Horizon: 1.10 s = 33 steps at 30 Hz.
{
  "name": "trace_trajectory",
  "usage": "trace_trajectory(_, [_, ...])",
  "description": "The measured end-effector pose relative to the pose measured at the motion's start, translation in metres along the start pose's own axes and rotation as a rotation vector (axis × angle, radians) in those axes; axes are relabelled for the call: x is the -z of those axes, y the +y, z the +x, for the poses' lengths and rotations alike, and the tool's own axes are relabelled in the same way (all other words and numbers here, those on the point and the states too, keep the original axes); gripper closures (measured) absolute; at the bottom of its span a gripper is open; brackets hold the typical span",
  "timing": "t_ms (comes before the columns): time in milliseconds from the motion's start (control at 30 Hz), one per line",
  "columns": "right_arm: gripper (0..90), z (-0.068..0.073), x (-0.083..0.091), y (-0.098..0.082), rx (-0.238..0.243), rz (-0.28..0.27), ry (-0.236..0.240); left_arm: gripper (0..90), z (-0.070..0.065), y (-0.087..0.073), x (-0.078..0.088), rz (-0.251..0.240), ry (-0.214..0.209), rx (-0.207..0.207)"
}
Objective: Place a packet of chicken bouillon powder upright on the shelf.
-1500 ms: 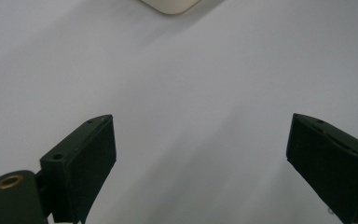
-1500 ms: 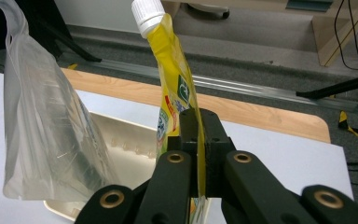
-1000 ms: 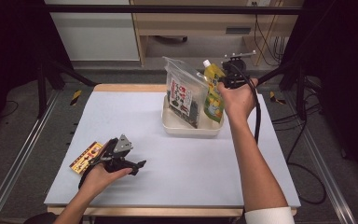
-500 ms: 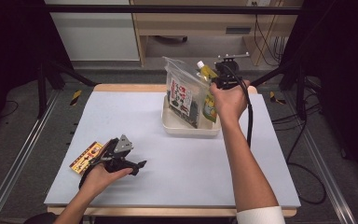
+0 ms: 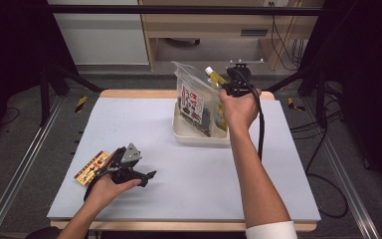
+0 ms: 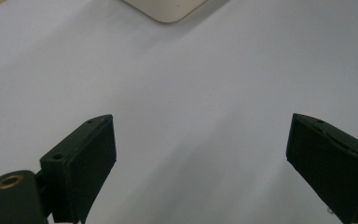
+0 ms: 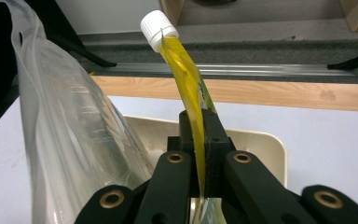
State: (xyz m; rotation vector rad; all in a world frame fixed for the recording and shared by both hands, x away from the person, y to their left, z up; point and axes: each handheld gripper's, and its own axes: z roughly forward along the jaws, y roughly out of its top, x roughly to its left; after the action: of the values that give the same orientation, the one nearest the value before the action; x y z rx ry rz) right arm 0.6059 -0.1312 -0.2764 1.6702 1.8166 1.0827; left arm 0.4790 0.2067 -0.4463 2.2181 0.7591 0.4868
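A yellow spouted pouch (image 7: pixel 191 88) with a white cap (image 7: pixel 158 28) stands over the cream tray (image 7: pixel 265 144), and my right gripper (image 7: pixel 200 126) is shut on its upper part. In the high view that gripper (image 5: pixel 230 85) holds the pouch (image 5: pixel 220 107) just right of a clear plastic bag (image 5: pixel 194 94) standing in the tray (image 5: pixel 199 137). A printed packet (image 5: pixel 193 107) sits inside the bag. My left gripper (image 5: pixel 142 172) rests low at the table's front left, open, with nothing between its jaws (image 6: pixel 200 158).
A yellow and red packet (image 5: pixel 93 167) lies flat beside the left hand. The tray's corner (image 6: pixel 168 9) shows ahead of the left gripper. A wooden strip (image 7: pixel 279 93) edges the far side of the table, with a metal rail behind it.
The right gripper with the pouch has shifted a little to the left and farther away, closer to the clear bag. The left gripper has stayed where it was.
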Motion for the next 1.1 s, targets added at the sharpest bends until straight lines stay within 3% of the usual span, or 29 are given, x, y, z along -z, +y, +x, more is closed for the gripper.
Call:
trace_trajectory(300, [90.0,-0.016,-0.009,-0.015,-0.047,-0.027,-0.008,8.1,0.000,0.000,0.000,0.006,-0.002,-0.007])
trace_trajectory(533, [90.0,-0.026,-0.018,-0.032,-0.057,-0.043,0.008,8.1,0.000,-0.001,-0.001,0.010,0.002,-0.009])
trace_trajectory(700, [88.5,-0.025,-0.016,-0.034,0.009,-0.044,0.010,8.2,0.000,-0.001,0.000,0.015,0.018,-0.022])
trace_trajectory(767, [83.3,-0.025,-0.016,-0.037,0.023,-0.053,0.035,8.2,0.001,-0.001,0.000,0.013,0.023,-0.025])
trace_trajectory(833, [74.1,-0.025,-0.015,-0.040,0.056,-0.056,0.041,8.2,0.001,-0.001,0.001,0.014,0.026,-0.025])
trace_trajectory(1000, [61.3,-0.023,-0.004,-0.045,0.151,-0.110,0.058,8.2,0.002,-0.001,0.001,0.015,0.030,-0.024])
trace_trajectory(1100, [55.5,-0.023,0.007,-0.048,0.163,-0.135,0.077,8.3,0.002,0.000,0.001,0.022,0.033,-0.026])
